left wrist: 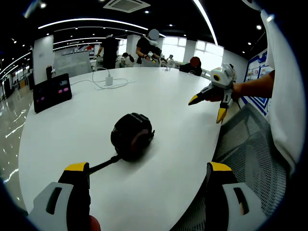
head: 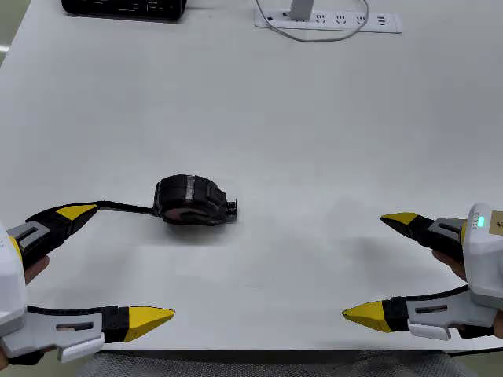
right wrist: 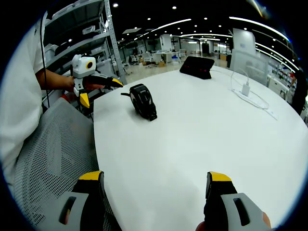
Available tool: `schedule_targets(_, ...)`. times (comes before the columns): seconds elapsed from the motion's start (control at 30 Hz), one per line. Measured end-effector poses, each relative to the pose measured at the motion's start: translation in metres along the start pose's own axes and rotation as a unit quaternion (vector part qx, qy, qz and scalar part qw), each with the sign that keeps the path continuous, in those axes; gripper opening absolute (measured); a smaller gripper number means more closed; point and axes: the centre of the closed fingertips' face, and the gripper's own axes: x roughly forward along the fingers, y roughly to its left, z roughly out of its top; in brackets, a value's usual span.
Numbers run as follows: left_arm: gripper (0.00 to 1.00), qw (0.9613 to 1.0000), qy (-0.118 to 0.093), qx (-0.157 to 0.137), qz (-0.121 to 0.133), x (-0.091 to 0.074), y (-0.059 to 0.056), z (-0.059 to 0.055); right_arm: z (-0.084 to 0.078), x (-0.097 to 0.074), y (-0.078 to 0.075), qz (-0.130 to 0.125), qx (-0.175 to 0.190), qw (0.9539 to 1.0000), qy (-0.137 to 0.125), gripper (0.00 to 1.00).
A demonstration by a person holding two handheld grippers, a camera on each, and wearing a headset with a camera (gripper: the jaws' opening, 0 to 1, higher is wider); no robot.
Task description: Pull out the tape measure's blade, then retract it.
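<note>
Two claws spread wide, empty: left gripper [head: 126,263], right gripper [head: 365,267]. Tape measure [head: 192,202] lies on white table [head: 314,118], nearer left. Case likely dense, rigid, slick; brace it, pinch hook tab [head: 232,208].

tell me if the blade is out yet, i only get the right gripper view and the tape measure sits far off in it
observer: not out. in the head view the tape measure lies on the table with just the hook at its mouth, on the side toward the right tongs.
operator: what's that black line off its back
observer: a wrist strap. it runs toward the farther jaw of the left tongs; touching or not, i can't tell.
operator: left tongs holding anything
observer: no, the left gripper view shows them open, with the measure lying ahead between the jaws.
</note>
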Motion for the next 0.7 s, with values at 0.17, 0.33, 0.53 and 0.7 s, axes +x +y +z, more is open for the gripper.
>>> schedule_targets(0.17, 0.99, 1.0, -0.001, 0.0, 0.0, -0.0004, 0.0005, 0.0004, -0.0006, 0.0005, -0.0008, 0.0, -0.001, 1.0, 0.0, 0.86)
schedule_targets(0.33, 0.99, 1.0, -0.001, 0.001, 0.002, -0.0007, 0.0009, 0.0001, -0.0008, 0.0005, -0.0021, -0.002, -0.006, 1.0, -0.002, 0.86)
schedule_targets(0.53, 0.99, 1.0, -0.003, 0.001, 0.003, -0.0012, 0.0013, 0.0003, -0.0018, 0.0008, -0.0018, -0.002, -0.008, 1.0, -0.001, 0.86)
schedule_targets(0.7, 0.99, 1.0, -0.002, 0.002, 0.002, -0.001, 0.0011, 0.0004, -0.0016, 0.0008, -0.0025, -0.003, -0.008, 1.0, -0.002, 0.86)
